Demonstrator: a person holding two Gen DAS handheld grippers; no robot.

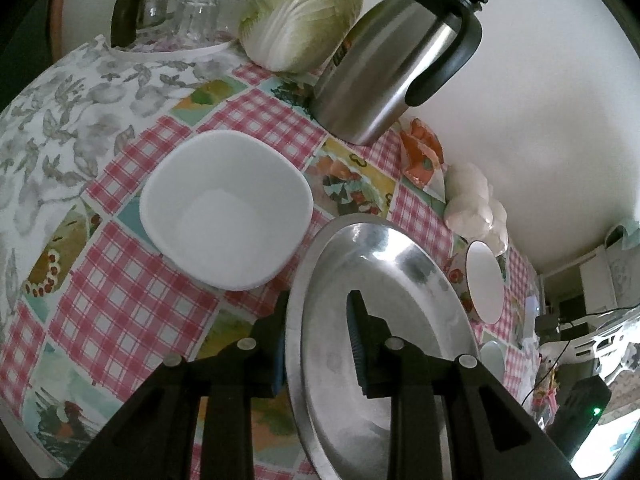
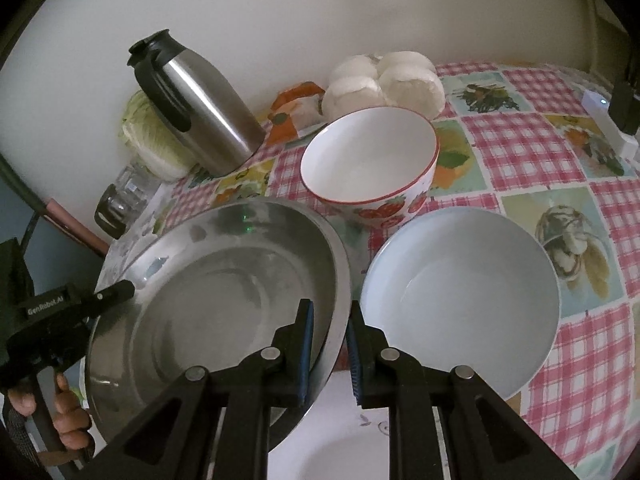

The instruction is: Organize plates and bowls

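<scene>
Beside steel plate [image 2: 224,280]: right gripper [image 2: 328,344] straddling near rim, pads [image 2: 306,340] not quite closed; left gripper [image 1: 316,344] pinched on opposite rim, sharing the load. Blue plate [image 2: 460,292] just right of it, strawberry bowl [image 2: 372,160] behind, square white bowl [image 1: 226,208] left, likely stacking targets.

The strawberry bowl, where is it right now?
In the right wrist view the strawberry bowl stands on the checkered tablecloth, behind the steel pan and the pale blue plate, in front of the white buns.
</scene>
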